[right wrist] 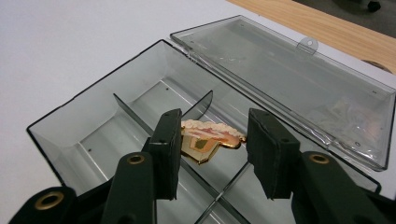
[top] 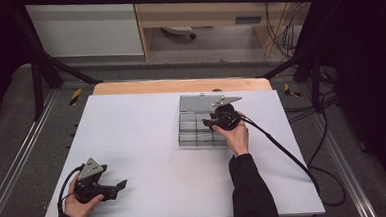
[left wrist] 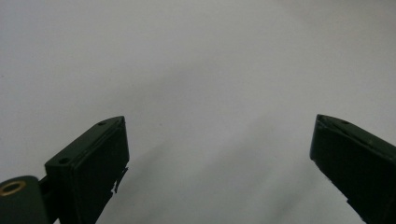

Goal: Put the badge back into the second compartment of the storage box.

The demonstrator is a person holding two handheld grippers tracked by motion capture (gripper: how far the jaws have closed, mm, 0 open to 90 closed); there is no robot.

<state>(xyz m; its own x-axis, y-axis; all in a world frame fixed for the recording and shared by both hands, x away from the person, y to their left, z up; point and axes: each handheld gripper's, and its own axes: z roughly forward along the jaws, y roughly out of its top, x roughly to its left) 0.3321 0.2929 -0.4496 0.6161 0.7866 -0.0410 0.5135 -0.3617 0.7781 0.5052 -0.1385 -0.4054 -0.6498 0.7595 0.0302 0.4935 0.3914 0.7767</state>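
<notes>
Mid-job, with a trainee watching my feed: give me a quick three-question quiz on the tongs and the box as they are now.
1. True or false: the lid of the compartment box lies open.
2. What do the right tongs grip? A) a gold and pink badge B) a screw C) nothing
3. How do the left tongs stand, and what is between them?
Key: 1 true. 2 A, held over the box. 3 open, with nothing between them, above the white table.
</notes>
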